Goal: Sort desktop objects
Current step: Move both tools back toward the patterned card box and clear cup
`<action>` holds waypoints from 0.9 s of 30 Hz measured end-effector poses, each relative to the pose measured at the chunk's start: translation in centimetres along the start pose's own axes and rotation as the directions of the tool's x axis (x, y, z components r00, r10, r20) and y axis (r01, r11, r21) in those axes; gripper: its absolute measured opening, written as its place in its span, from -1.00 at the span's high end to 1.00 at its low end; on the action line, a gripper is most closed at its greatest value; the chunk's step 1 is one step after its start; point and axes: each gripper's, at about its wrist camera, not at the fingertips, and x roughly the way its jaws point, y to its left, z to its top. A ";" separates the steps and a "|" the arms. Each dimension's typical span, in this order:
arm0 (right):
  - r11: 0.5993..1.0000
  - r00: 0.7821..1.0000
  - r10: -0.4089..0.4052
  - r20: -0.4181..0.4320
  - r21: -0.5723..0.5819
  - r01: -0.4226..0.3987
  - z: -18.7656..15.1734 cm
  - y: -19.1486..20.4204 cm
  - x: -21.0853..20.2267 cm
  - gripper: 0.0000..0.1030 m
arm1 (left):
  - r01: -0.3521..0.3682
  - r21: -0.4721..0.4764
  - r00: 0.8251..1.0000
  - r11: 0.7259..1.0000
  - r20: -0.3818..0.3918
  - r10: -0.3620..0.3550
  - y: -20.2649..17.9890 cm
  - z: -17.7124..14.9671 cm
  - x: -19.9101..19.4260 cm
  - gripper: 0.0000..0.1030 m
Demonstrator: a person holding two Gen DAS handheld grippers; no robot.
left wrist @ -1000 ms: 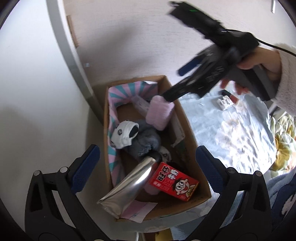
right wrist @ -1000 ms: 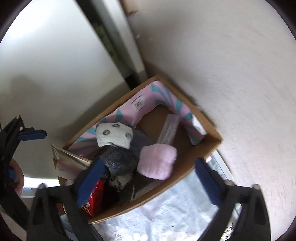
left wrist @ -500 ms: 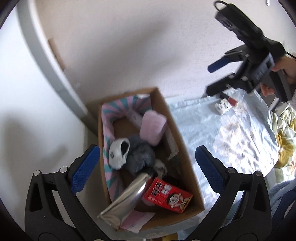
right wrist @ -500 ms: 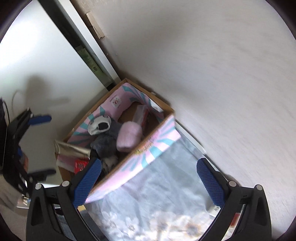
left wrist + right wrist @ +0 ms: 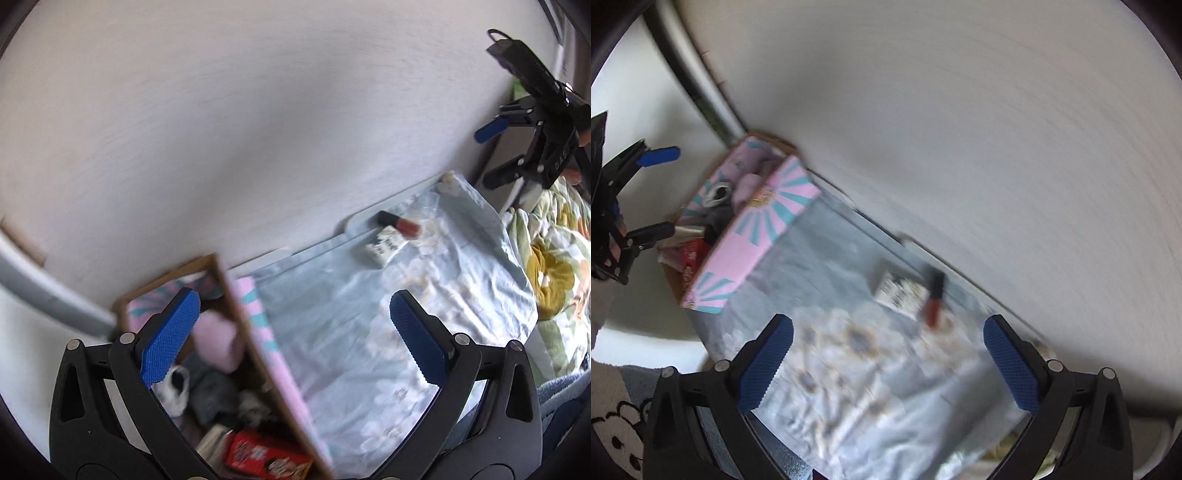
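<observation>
Both tools gape empty above the cloth-covered desk
Left tool (image 5: 295,336) over the cardboard box (image 5: 258,354) rim; right tool (image 5: 888,360) faces lip-gloss tube (image 5: 934,295) by the wall

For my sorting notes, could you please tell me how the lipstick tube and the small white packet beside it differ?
The lipstick tube is a slim cylinder, black at one end and red at the other; the small white packet is flat, boxy and pale with dark print. The tube lies nearer the wall. Both rest unsorted on the blue cloth, outside the cardboard box.
</observation>
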 end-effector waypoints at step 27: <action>0.967 0.981 -0.173 0.084 0.202 0.153 -9.7 -11.9 12.7 -0.99 | -0.083 -0.128 0.988 0.988 -0.142 0.065 -13.2 2.3 23.9 -0.99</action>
